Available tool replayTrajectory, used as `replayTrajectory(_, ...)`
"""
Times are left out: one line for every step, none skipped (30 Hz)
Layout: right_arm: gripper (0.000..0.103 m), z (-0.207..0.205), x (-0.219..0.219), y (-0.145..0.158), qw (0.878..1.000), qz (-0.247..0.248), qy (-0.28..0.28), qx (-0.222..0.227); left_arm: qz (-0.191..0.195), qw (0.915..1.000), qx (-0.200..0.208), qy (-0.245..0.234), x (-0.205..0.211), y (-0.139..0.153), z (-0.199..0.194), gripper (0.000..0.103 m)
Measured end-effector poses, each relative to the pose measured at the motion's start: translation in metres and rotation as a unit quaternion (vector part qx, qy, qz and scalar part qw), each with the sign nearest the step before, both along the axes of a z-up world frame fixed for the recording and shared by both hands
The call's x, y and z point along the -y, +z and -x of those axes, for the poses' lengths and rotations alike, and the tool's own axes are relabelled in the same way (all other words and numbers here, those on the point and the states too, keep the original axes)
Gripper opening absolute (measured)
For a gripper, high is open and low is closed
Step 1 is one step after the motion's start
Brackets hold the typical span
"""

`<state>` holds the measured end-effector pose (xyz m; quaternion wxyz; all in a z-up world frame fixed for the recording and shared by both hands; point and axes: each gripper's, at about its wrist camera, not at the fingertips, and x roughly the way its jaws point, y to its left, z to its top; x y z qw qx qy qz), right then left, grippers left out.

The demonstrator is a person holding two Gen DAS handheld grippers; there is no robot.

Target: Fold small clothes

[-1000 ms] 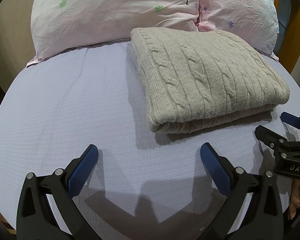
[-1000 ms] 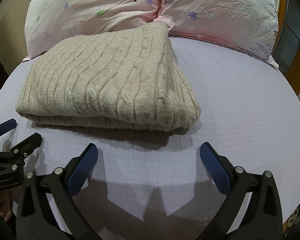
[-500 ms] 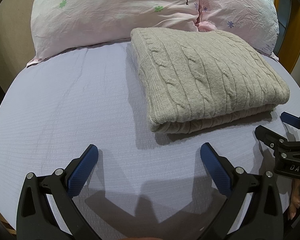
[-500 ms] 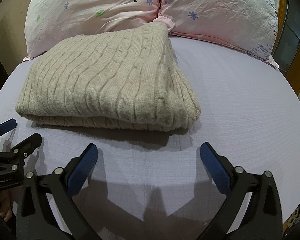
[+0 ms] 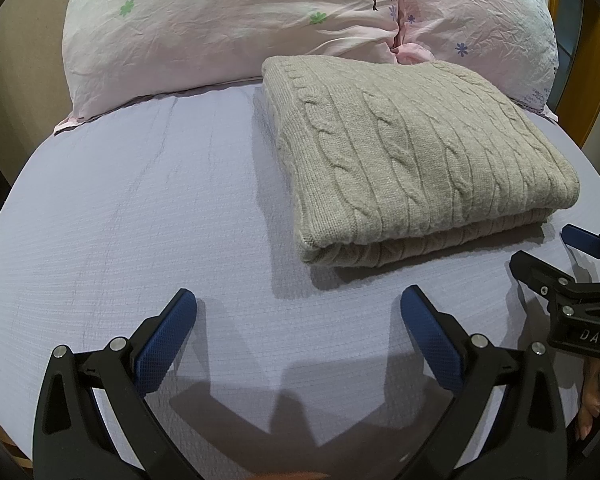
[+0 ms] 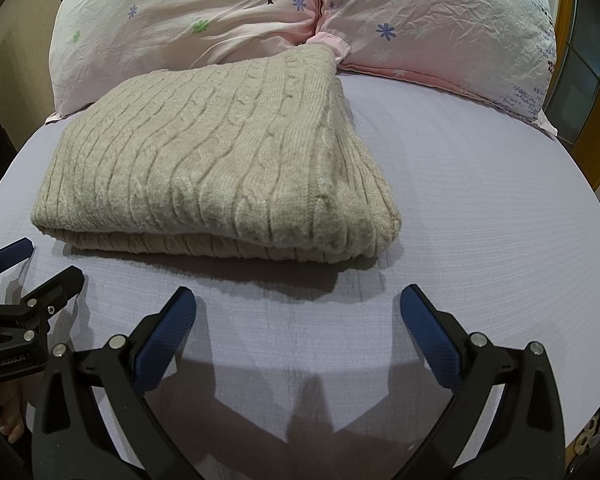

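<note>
Lying at the far left of the bed (image 5: 120,220), the lilac sheet is bare, a finely ribbed weave with a few faint creases running toward the headboard end. At that end two pale pink pillows (image 5: 228,32) sit side by side, their crinkled cotton printed with small purple and green flowers and a thin bare tree.

Nearest the camera, the left claw (image 5: 299,322) hovers low over the sheet with its black arms spread wide and nothing between them; the blue pads (image 5: 162,344) are long, rounded and stippled with a fine grid.

Right of centre rests the sweater (image 5: 416,160), a beige cable-knit folded into a thick, soft-cornered rectangle. Raised rope-like braids run along its top, and stacked layers show at the near edge. Its far corner touches the seam where the pillows meet.

Further right, the right claw (image 5: 544,246) lies just beside the sweater's near corner without touching it. From its own camera the right claw (image 6: 298,320) is likewise splayed and empty above the sheet, the sweater (image 6: 220,168) sitting ahead and to the left, fuzzy at its rounded fold.
</note>
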<state>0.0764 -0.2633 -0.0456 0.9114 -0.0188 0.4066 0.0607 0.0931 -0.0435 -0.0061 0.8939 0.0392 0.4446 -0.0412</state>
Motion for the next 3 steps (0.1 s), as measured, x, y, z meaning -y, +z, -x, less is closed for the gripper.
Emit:
replayTrajectory(0.101, 0.0, 0.0, 0.0, 1.0, 0.0, 0.0, 0.0, 0.0, 1.0, 0.0, 0.0, 0.0, -0.0001, 0.0, 0.102)
replayTrajectory(0.101, -0.0001, 0.0, 0.0, 1.0, 0.0, 0.0, 0.0, 0.0, 1.0, 0.0, 0.0, 0.0, 0.0, 0.0002, 0.102)
replayTrajectory(0.101, 0.0, 0.0, 0.0, 1.0, 0.0, 0.0, 0.0, 0.0, 1.0, 0.0, 0.0, 0.0001, -0.0001, 0.0001, 0.102)
